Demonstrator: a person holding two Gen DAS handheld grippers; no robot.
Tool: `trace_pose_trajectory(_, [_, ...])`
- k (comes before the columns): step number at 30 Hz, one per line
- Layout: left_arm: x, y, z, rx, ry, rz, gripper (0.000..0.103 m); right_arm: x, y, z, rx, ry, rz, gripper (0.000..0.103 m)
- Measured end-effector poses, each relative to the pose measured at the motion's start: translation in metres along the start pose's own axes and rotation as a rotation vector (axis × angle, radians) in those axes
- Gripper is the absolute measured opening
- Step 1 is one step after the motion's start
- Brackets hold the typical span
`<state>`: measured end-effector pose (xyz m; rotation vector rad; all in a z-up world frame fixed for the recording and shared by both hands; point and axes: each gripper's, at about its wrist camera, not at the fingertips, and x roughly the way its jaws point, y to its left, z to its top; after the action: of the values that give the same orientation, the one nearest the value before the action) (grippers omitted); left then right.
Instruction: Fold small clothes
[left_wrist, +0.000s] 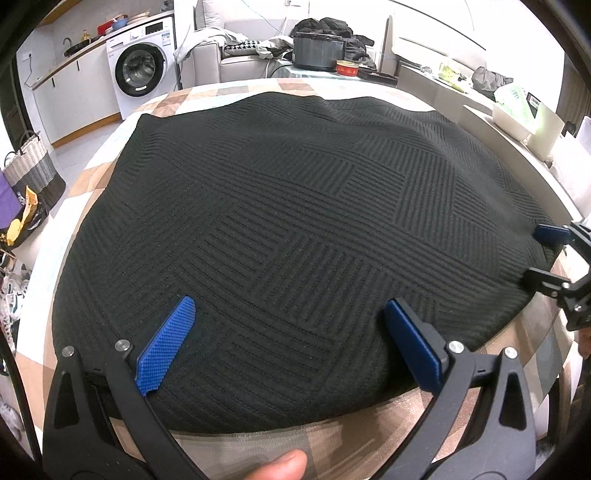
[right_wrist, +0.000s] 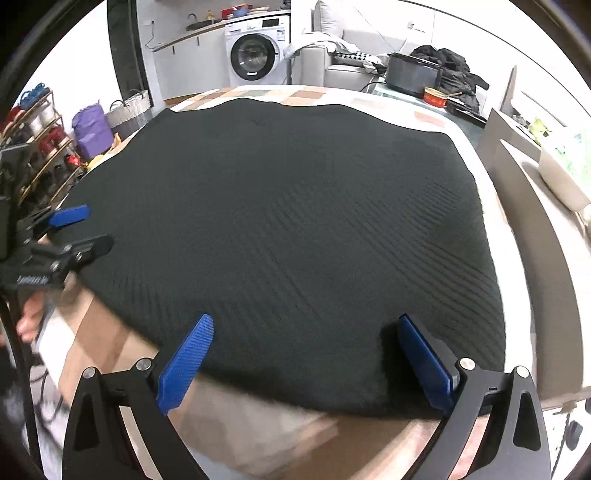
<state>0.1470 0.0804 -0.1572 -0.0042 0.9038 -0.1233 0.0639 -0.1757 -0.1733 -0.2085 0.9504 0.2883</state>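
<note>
My fingers on both tools are spread wide and grasp nothing: the left gripper (left_wrist: 291, 332) and the right gripper (right_wrist: 306, 350) hover over the near hem of the black knit garment (left_wrist: 295, 221), which lies flat across the checked tablecloth (left_wrist: 236, 450). To fold it well, I judge I should pinch both near corners evenly, lift together, and carry the hem straight toward the far edge so the ribbed cloth stays square. Beyond the table stands a washing machine (left_wrist: 142, 70).
</note>
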Motion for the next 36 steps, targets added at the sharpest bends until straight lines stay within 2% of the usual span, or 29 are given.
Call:
trace_pose_trajectory(3, [0.000, 0.000, 0.000, 0.001, 0.000, 0.000, 0.102, -0.004, -0.010, -0.004, -0.008, 0.017, -0.084, 0.100])
trace_pose_trajectory(6, [0.001, 0.002, 0.000, 0.001, 0.000, 0.001, 0.102, -0.008, -0.018, -0.006, 0.044, 0.003, -0.088, 0.100])
trace_pose_trajectory(8, [0.001, 0.002, 0.000, 0.002, 0.001, 0.002, 0.102, -0.013, -0.020, -0.004, 0.084, -0.015, -0.069, 0.100])
trace_pose_trajectory(12, [0.002, 0.003, 0.000, 0.002, 0.001, 0.002, 0.102, -0.013, -0.011, 0.012, 0.120, -0.052, 0.064, 0.100])
trace_pose_trajectory(17, [0.002, 0.003, 0.001, 0.002, 0.000, 0.001, 0.102, 0.004, -0.001, 0.024, 0.152, -0.030, 0.103, 0.100])
trace_pose_trajectory(20, [0.002, 0.002, 0.000, 0.003, 0.000, 0.003, 0.102, 0.015, 0.008, 0.023, 0.123, -0.008, 0.064, 0.100])
trace_pose_trajectory(23, [0.002, 0.003, 0.000, 0.002, 0.000, 0.002, 0.102, 0.019, 0.026, 0.016, 0.015, -0.009, -0.013, 0.102])
trace_pose_trajectory(36, [0.002, 0.002, -0.001, 0.004, 0.001, 0.005, 0.102, 0.019, 0.027, 0.005, 0.024, -0.022, -0.010, 0.102])
